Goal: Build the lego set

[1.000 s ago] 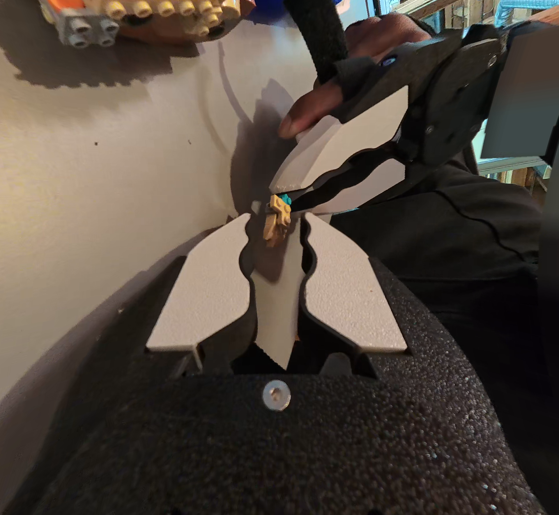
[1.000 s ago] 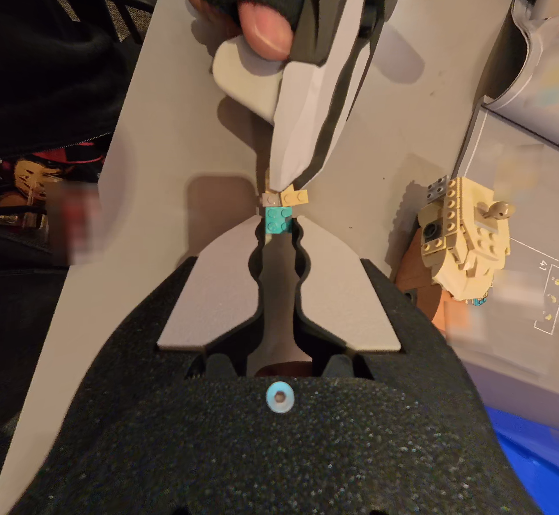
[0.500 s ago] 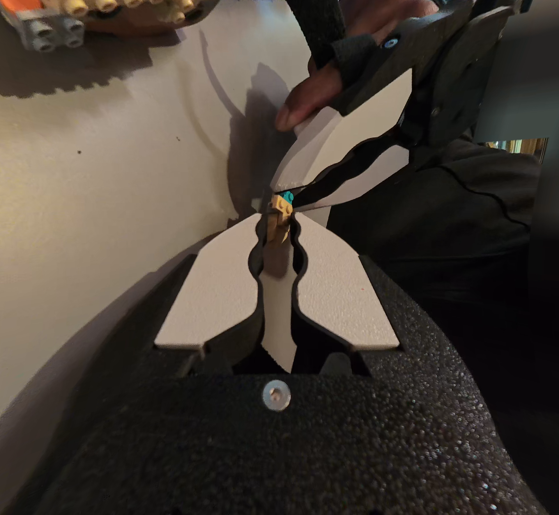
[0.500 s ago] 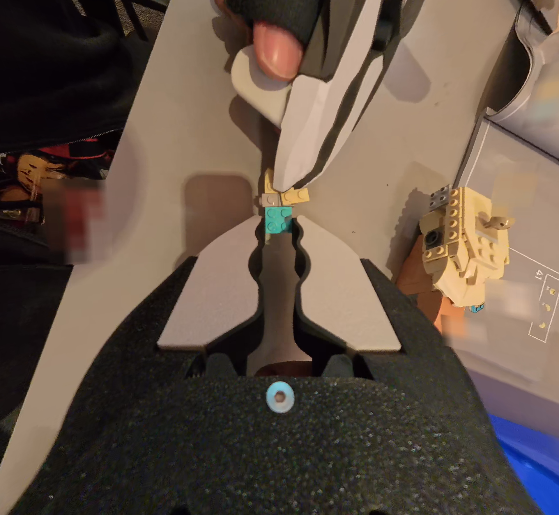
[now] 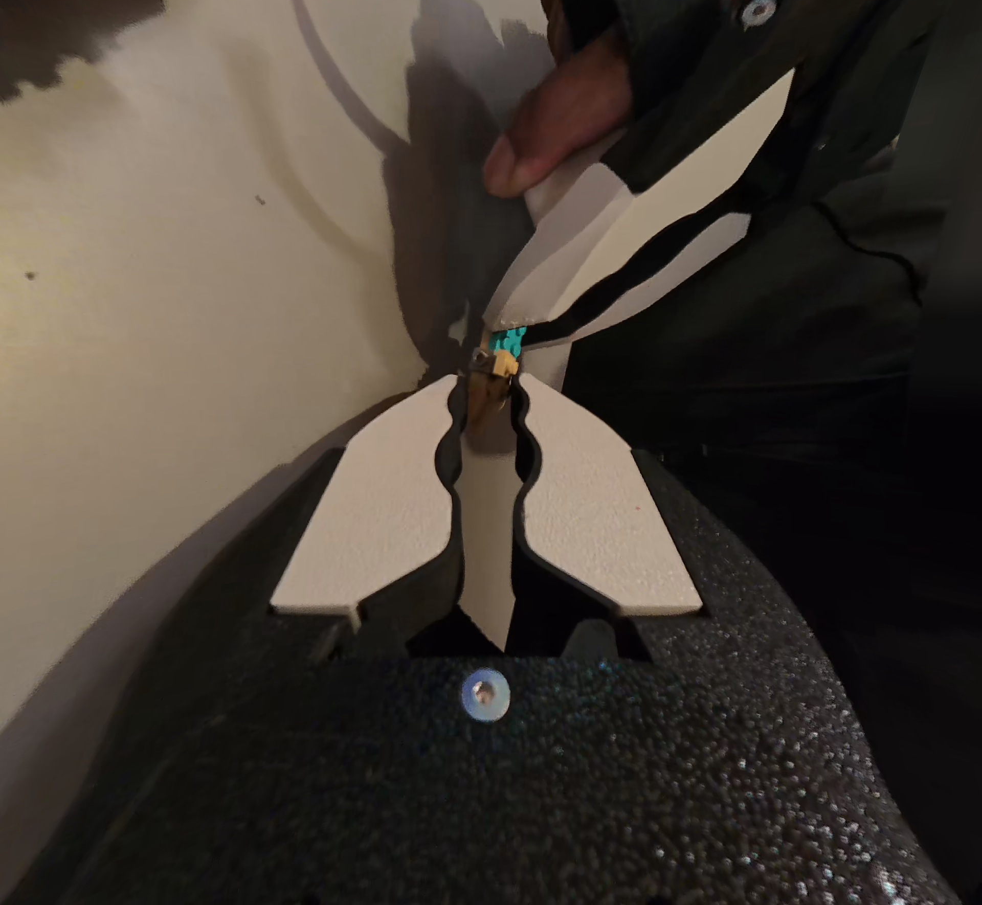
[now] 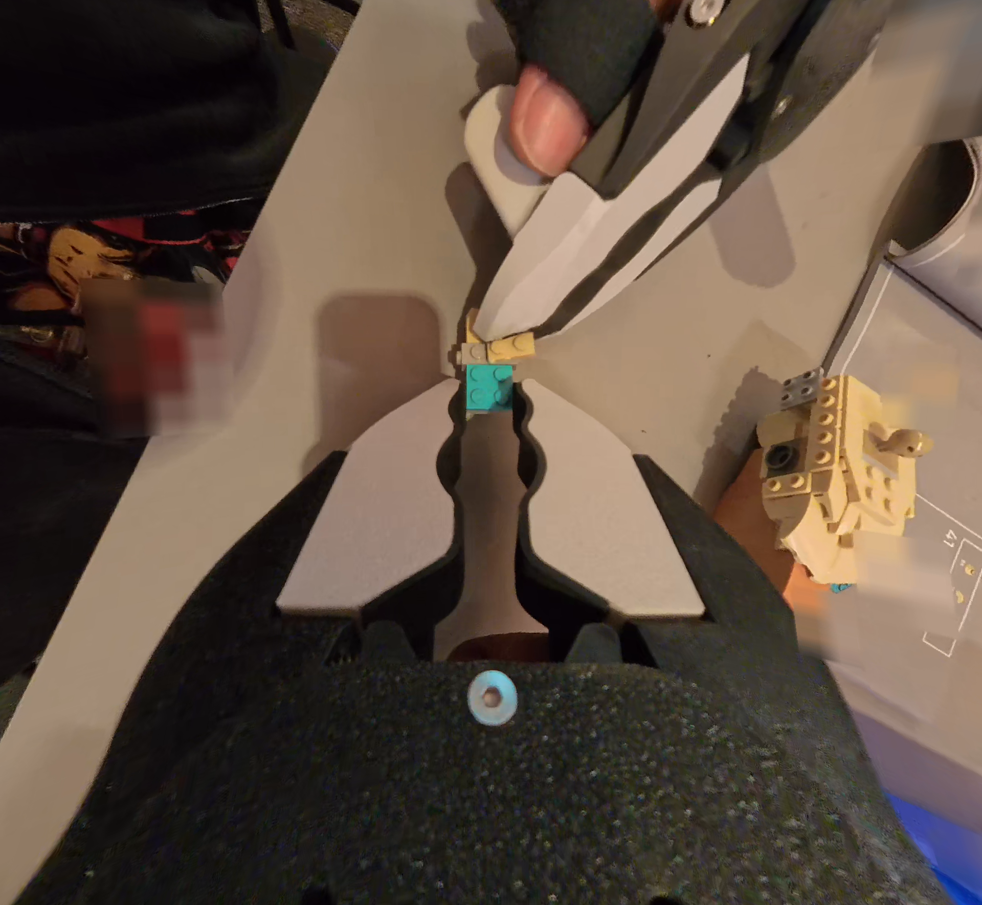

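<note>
A small lego sub-assembly hangs between both grippers above the grey table [image 6: 372, 178]. It is a teal plate [image 6: 486, 393] joined to a grey piece [image 6: 474, 352] and tan pieces [image 6: 511, 347]. My right gripper [image 6: 489, 396] is shut on the teal plate. My left gripper [image 5: 486, 385] is shut on the tan piece [image 5: 486, 393], with the teal plate [image 5: 507, 340] just beyond it. In the right wrist view the left gripper [image 6: 499, 332] comes in from the upper right. In the left wrist view the right gripper [image 5: 505, 327] does the same.
A larger tan lego model [image 6: 834, 476] lies on the table to the right, next to an open instruction booklet [image 6: 914, 327]. A blue bin [image 6: 924, 826] shows at the lower right corner. The person's dark clothing [image 5: 744, 401] fills the right of the left wrist view. Less than 4 cm separates the two grippers' tips.
The left gripper has swung so it now enters the right wrist view from the upper right. The tan model has slid out of the top of the left wrist view. Both grips hold.
</note>
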{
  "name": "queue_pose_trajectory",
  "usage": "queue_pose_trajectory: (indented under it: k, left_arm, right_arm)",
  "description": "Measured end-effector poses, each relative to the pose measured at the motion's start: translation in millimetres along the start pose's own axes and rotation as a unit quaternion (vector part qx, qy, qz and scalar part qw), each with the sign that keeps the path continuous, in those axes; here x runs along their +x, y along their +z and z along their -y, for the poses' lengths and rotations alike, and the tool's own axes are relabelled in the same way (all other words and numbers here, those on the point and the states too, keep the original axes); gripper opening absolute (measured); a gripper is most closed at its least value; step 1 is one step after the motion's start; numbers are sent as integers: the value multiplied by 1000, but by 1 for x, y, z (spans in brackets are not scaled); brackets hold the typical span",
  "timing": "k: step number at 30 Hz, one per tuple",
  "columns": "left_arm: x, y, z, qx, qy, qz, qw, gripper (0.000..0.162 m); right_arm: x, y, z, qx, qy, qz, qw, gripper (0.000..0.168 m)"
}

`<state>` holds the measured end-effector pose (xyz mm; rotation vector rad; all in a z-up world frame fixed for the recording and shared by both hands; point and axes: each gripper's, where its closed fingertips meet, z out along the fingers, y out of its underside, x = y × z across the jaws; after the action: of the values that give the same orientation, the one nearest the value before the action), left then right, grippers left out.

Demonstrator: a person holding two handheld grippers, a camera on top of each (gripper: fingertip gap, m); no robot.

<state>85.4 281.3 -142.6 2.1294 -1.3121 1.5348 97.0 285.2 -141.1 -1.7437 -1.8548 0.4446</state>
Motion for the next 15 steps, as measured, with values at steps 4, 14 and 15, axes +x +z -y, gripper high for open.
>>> queue_pose_trajectory:
  k: [4,14,15]
  left_arm:
    - [2,3,-3,-25,-4,-10,1000,15]
    - [8,4,-4,-9,-7,-52,999,14]
    - [8,5,-5,-9,-7,-54,998,13]
  right_arm:
    - [-4,-1,0,5,-19,10,1000,16]
    - [-7,-4,3,26,-51,24,998,16]
    - [-8,-4,3,26,-52,25,998,16]
